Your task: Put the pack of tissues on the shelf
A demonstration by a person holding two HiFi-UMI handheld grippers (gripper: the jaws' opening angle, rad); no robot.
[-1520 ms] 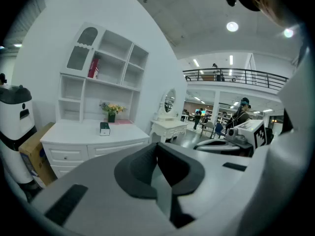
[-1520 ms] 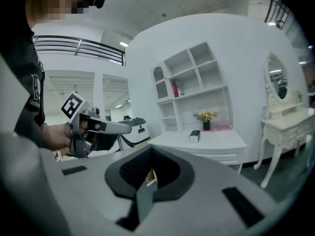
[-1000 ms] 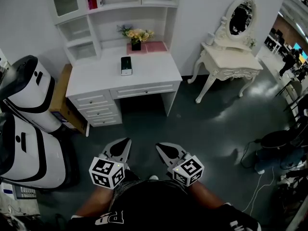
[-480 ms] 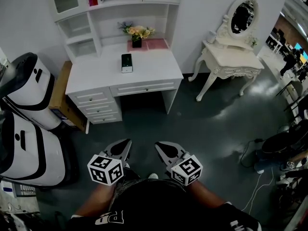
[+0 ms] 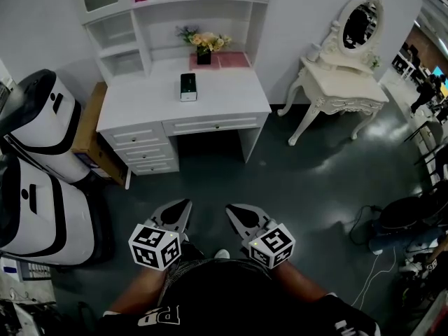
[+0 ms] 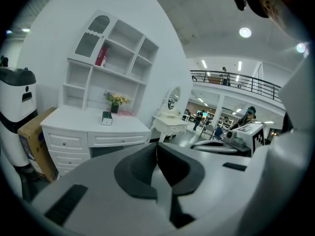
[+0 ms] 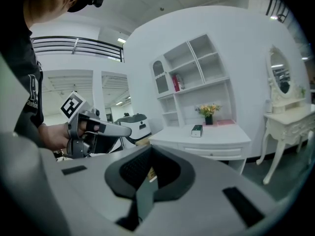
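Observation:
The pack of tissues [image 5: 187, 87] is a small dark box standing on the white desk [image 5: 231, 103], far ahead of both grippers. It also shows small in the left gripper view as a dark pack [image 6: 107, 118] and in the right gripper view as the same pack [image 7: 197, 130]. The white shelf unit [image 5: 175, 21] rises behind the desk with open compartments. My left gripper [image 5: 185, 204] and right gripper [image 5: 230, 209] hang side by side over the dark floor close to the person's body. Both are shut with nothing between their jaws, as seen on the left gripper [image 6: 156, 146] and the right gripper [image 7: 150, 152].
Two large white machines [image 5: 33, 166] and a cardboard box [image 5: 87, 128] stand left of the desk. A flower vase [image 5: 204, 45] sits at the desk's back. A white dressing table with an oval mirror [image 5: 343, 89] stands at the right. Cables and a chair [image 5: 395, 219] lie far right.
The desk and shelf have slid slightly down and right in the head view as the person shifts. Both grippers keep their place and stay shut.

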